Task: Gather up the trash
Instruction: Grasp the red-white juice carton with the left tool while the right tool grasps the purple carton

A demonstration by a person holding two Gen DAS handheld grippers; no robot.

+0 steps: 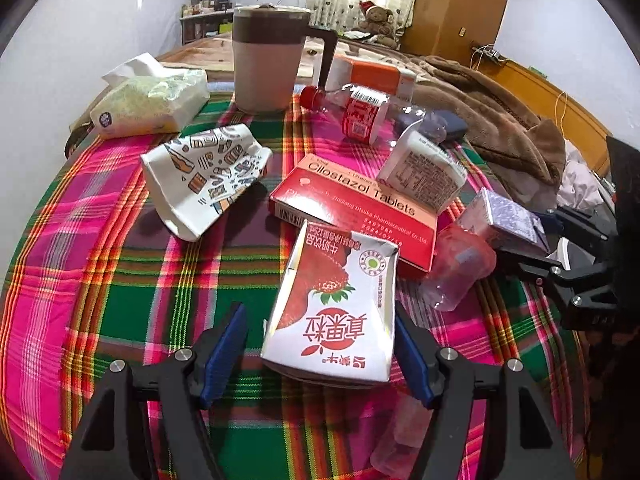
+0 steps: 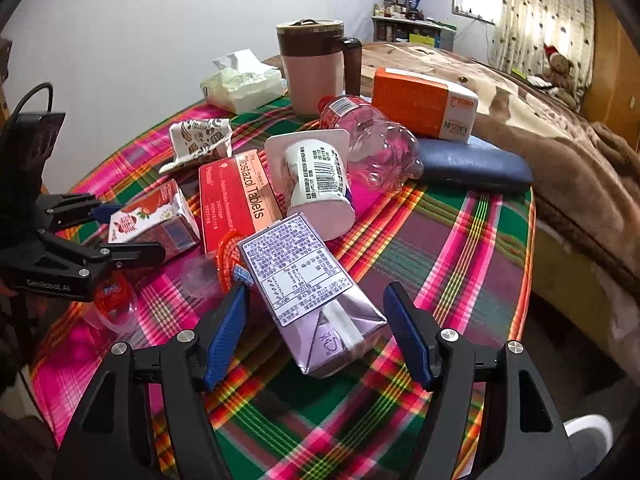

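A strawberry milk carton (image 1: 332,312) lies on the plaid tablecloth (image 1: 120,280), and my left gripper (image 1: 320,310) stands open around it. Its right pad is close against the carton's edge, with a gap at the left pad. A purple drink carton (image 2: 304,280) lies between the fingers of my right gripper (image 2: 316,287), which is open with small gaps on both sides. The right wrist view shows the left gripper (image 2: 134,229) astride the strawberry carton (image 2: 152,220). Other trash: a crumpled paper cup (image 1: 208,184), a yogurt cup (image 2: 320,184), a crushed clear bottle (image 2: 372,144).
A red tablets box (image 1: 352,204) lies mid-table. At the back stand a lidded mug (image 1: 268,64), a tissue pack (image 1: 152,104) and an orange box (image 2: 420,100). A dark blue case (image 2: 476,168) sits beside a brown blanket (image 2: 560,152) on the bed.
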